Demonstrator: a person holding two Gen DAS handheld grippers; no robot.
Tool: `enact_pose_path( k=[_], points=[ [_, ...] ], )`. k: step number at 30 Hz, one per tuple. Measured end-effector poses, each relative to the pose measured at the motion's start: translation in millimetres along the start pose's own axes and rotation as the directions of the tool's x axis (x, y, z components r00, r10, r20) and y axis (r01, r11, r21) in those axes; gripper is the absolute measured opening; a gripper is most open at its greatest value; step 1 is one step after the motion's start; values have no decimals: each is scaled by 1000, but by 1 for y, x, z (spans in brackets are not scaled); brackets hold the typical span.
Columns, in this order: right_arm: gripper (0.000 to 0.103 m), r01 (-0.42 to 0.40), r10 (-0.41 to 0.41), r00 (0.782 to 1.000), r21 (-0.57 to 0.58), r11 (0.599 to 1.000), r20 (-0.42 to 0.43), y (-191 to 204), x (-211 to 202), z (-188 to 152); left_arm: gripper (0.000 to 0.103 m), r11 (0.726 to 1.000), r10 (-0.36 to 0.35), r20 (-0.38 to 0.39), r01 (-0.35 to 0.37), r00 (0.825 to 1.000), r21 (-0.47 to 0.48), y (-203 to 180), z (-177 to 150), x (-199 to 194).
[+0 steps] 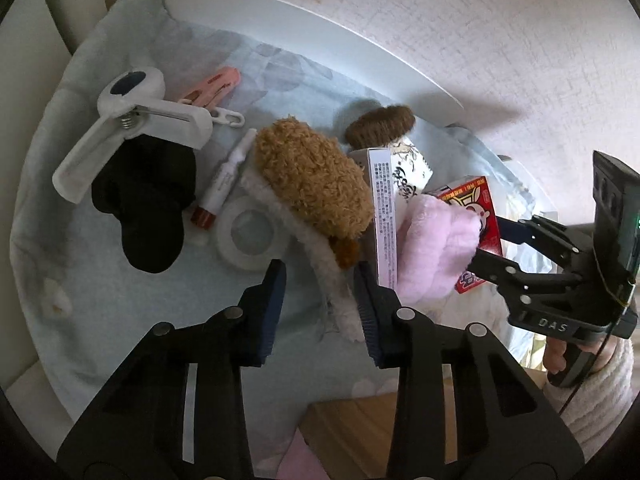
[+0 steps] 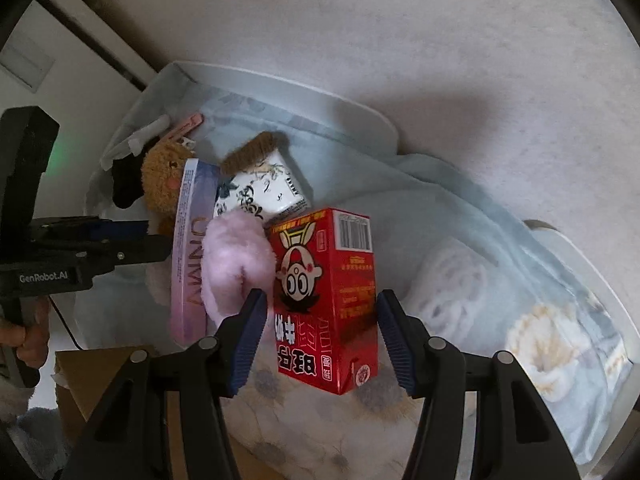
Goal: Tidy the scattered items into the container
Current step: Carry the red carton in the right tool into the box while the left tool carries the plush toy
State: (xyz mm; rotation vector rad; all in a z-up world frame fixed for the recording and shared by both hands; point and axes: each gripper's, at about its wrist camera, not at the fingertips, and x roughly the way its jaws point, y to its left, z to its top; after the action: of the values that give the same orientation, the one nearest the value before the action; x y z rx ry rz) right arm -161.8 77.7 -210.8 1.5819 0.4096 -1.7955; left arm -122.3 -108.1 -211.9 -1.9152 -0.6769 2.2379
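- Red carton (image 2: 326,296) stands in the cloth-lined container (image 2: 304,92), between your right gripper's (image 2: 322,334) spread jaws, not pinched.
- Your left gripper (image 1: 320,300) stands half-closed beside the fluffy white strip (image 1: 320,256), no pinch.

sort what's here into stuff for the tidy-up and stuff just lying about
For the job:
red carton
pink fluffy cloth
brown plush toy
white clamp
pink peg
black sock
tape roll

Just lying about:
blue floral cloth
wall
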Motion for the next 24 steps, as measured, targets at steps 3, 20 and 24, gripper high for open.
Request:
enact_pose_path(
  k=[3,20,24],
  points=[
    [52,-3,3,1000,2,1000,-6,-1,7,2,32,1000,-2,-17,2,1000,-7,0,-1,7],
    [51,-34,27,996,90,995,82,-5,-20,-7,13,999,-26,66,23,997,49,-7,-20,-20],
    [51,-48,37,993,103,994,109,-3,-36,-11,12,998,-38,87,33,995,53,-7,-27,-32]
  ],
)
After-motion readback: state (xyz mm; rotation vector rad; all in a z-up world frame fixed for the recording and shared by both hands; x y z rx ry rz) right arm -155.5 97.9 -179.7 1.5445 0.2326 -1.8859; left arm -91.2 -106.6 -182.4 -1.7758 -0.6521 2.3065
